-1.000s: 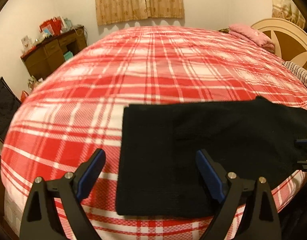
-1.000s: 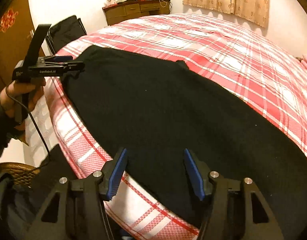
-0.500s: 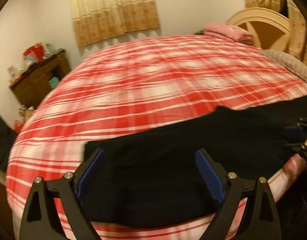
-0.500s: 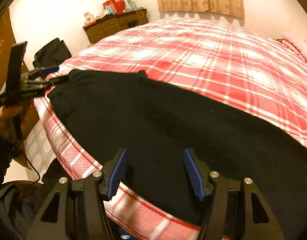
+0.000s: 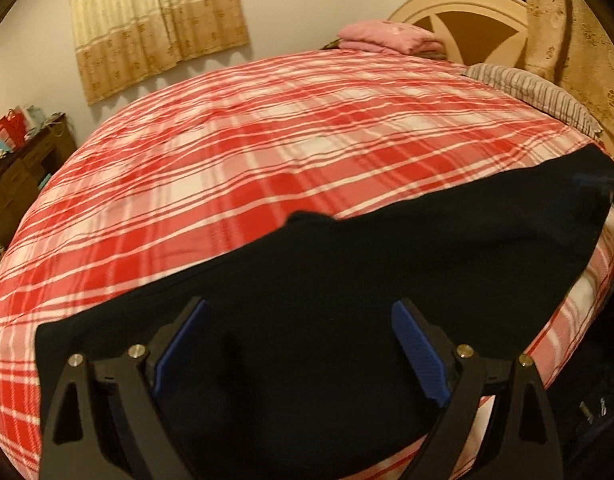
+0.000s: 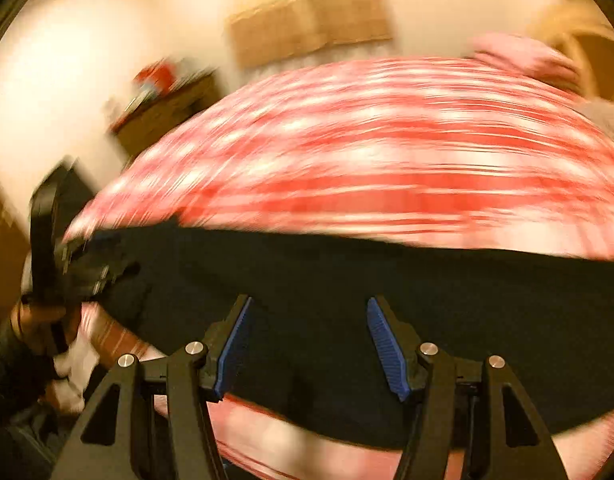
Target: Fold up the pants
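Black pants [image 5: 347, 288] lie flat in a long strip along the near edge of the bed, on the red and white plaid cover [image 5: 267, 140]. My left gripper [image 5: 301, 344] is open and empty, low over the pants near their left end. My right gripper [image 6: 309, 344] is open and empty over the pants [image 6: 387, 280]; its view is motion-blurred. The left gripper shows at the far left of the right wrist view [image 6: 87, 264], held in a hand. The right gripper's tip shows faintly at the far right of the left wrist view [image 5: 599, 184].
Folded pink bedding [image 5: 391, 38] and a cream headboard [image 5: 467, 12] are at the bed's far right. A striped pillow [image 5: 535, 92] lies beside them. A brown dresser [image 5: 15, 176] with clutter stands at the left wall. Curtains [image 5: 155, 28] hang behind.
Both grippers have swung to the right along the bed edge and come lower over the pants. The right wrist view has become blurred from fast motion. Both stay open.
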`<state>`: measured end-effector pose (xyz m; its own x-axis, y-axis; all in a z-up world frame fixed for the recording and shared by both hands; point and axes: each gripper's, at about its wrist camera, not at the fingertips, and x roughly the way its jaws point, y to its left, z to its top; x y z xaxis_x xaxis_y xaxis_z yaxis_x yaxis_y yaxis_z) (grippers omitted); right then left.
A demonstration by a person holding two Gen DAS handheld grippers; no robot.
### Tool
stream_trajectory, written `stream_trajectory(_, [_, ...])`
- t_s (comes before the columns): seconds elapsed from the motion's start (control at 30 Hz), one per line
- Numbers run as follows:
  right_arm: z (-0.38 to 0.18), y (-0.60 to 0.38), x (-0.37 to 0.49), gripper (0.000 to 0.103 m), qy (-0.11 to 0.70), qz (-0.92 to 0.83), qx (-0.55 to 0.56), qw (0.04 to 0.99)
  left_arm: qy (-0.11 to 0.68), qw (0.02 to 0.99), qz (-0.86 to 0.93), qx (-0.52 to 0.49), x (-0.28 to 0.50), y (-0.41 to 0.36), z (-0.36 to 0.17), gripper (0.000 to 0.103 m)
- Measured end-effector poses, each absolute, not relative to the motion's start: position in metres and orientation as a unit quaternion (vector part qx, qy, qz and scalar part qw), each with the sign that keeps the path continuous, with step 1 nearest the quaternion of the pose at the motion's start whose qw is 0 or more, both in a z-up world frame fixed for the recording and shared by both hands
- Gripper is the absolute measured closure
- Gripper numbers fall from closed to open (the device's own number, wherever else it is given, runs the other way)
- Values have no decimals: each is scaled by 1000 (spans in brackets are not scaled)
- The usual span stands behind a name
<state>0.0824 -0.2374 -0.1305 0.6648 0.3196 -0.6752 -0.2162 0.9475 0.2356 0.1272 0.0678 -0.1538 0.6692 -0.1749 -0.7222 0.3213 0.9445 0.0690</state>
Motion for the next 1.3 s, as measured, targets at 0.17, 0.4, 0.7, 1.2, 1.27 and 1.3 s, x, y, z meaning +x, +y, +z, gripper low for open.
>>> stream_trajectory(0.17, [-100, -359, 53, 43, 338, -7, 130, 932, 386, 906, -148, 94, 127, 51, -157, 8])
stream_trajectory(0.4, [-84, -494, 46, 43, 331, -139, 165, 919, 390, 905, -144, 89, 124, 44, -159, 8])
stream_trajectory(0.7, [-109, -514, 88, 91, 367, -124, 166, 907, 401, 902, -134, 88, 124, 42, -164, 8])
stream_trajectory(1.2, [-103, -546, 36, 48, 354, -73, 234, 902, 400, 905, -130, 73, 122, 46, -164, 8])
stream_trajectory(1.27, [-106, -542, 30, 48, 366, -66, 233, 899, 402, 904, -128, 68, 122, 48, -165, 8])
stream_trajectory(1.3, [-110, -540, 29, 48, 374, -59, 236, 895, 403, 904, -128, 68, 122, 48, -165, 8])
